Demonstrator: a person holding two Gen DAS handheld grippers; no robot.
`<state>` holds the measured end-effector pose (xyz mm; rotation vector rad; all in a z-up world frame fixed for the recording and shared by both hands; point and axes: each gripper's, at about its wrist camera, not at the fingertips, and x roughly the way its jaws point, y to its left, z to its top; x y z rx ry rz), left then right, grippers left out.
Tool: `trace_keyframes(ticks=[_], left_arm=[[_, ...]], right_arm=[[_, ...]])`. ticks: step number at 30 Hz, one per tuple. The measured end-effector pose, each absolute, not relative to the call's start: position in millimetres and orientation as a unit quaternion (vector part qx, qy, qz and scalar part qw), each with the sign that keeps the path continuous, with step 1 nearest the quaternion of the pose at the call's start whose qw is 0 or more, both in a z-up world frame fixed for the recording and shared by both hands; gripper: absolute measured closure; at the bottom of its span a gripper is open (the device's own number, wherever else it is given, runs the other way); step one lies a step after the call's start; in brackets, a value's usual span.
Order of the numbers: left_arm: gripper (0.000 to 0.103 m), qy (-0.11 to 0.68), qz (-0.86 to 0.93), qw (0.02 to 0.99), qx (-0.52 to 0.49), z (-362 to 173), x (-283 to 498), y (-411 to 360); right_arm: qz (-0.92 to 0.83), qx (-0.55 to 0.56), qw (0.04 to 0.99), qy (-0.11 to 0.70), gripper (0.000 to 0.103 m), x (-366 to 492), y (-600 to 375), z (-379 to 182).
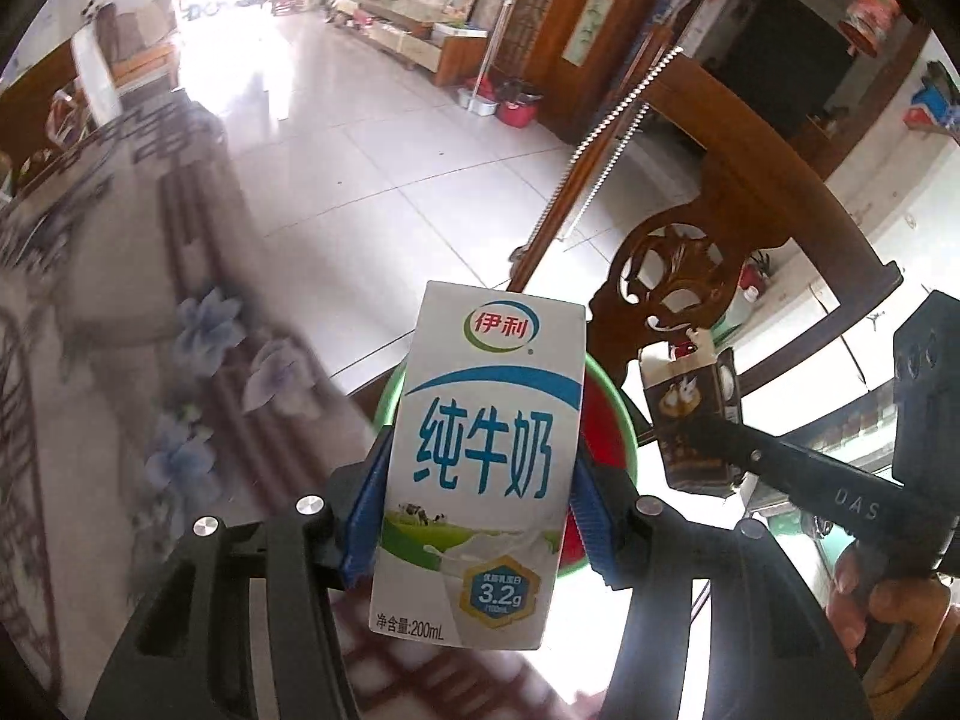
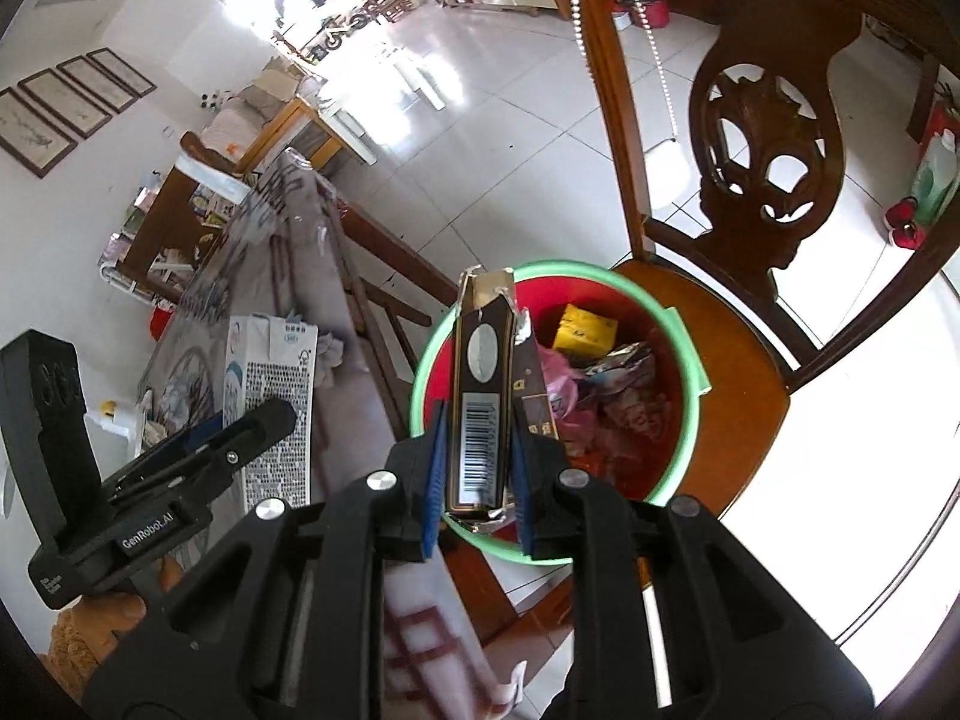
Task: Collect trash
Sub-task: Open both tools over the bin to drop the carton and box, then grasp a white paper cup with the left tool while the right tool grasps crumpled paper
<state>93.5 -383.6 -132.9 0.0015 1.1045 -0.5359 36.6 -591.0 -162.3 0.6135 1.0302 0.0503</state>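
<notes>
While both cartons are held up off the worktop [image 1: 120,312], the step in hand reads as the carry-and-drop: each is being brought to the bin [image 2: 684,360], a red tub with a green rim standing on the seat of a carved wooden chair [image 2: 738,396].

Left gripper [image 1: 480,480]: blue fingers [image 1: 366,504] clamped on the two sides of an upright white milk carton [image 1: 480,462], printed front facing the camera. In the left wrist view the bin's green rim shows just behind the carton, which looks not yet over the opening.

Right gripper [image 2: 477,462]: fingers squeezed on a dark, flattened carton [image 2: 480,396] with a barcode, its torn top pointing away. In the right wrist view this carton hangs over the bin's near-left rim.

Bin contents: yellow box [image 2: 585,330], pink and crumpled wrappers [image 2: 600,390]. Already part full, with room left.

Next move, as I judge it: right hand pushes a little further over the opening, then spreads its fingers so the carton falls inside and not onto the rim. Left follows once the right is clear.

Hindrances: the two grippers sit close side by side, so both cannot crowd the opening at once. The chair's carved back [image 2: 762,180] rises just beyond the bin; the worktop edge with its flowered cloth lies just left of it. A beaded cord [image 2: 654,60] hangs further back, well apart.
</notes>
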Motion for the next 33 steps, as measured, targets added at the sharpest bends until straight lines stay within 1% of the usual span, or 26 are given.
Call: trace_keyframes(ticks=[1,2,3,4,5,6,11,15,19,24,26,28,29,30,33], left_arm=[[0.050,0.518,-0.255,0.817,0.003,-132,95,-388],[0.050,0.518,-0.258,0.816,0.004,-131,97,-391],[0.043,0.517,-0.259,0.816,0.006,-131,99,-393],[0.038,0.514,-0.261,0.817,0.006,-130,100,-395],[0.033,0.509,-0.262,0.820,0.007,-128,101,-396],[0.032,0.506,-0.263,0.821,0.007,-126,101,-398],[0.030,0.502,-0.267,0.823,0.008,-122,105,-395],[0.027,0.495,-0.248,0.832,-0.009,-117,108,-362],[0.026,0.494,-0.182,0.850,-0.028,-120,116,-291],[0.026,0.498,-0.045,0.864,-0.062,-128,128,-150],[0.026,0.498,0.006,0.865,-0.059,-130,131,-89],[0.024,0.501,0.039,0.864,-0.043,-132,134,-44],[0.017,0.504,0.054,0.861,-0.033,-132,135,-22],[0.013,0.508,0.070,0.858,-0.022,-134,137,6],[0.012,0.526,0.100,0.845,0.005,-144,147,66]], right_arm=[[0.025,0.292,0.824,0.484,0.081,38,-593,-163],[0.028,0.295,0.823,0.484,0.077,39,-595,-164],[0.025,0.296,0.823,0.483,0.064,39,-597,-164],[0.019,0.297,0.825,0.480,0.058,39,-598,-163],[0.015,0.297,0.828,0.475,0.058,39,-600,-162],[0.014,0.296,0.828,0.475,0.058,40,-601,-162],[0.009,0.300,0.827,0.475,0.058,43,-598,-161],[0.014,0.299,0.826,0.477,0.058,48,-582,-160],[0.027,0.294,0.825,0.482,0.058,55,-551,-159],[0.050,0.281,0.822,0.493,0.058,72,-491,-160],[0.060,0.276,0.821,0.496,0.058,78,-466,-159],[0.074,0.269,0.820,0.500,0.057,86,-433,-158],[0.080,0.266,0.819,0.502,0.056,89,-417,-157],[0.090,0.262,0.817,0.505,0.055,94,-397,-157],[0.118,0.237,0.816,0.514,0.055,106,-342,-155]])
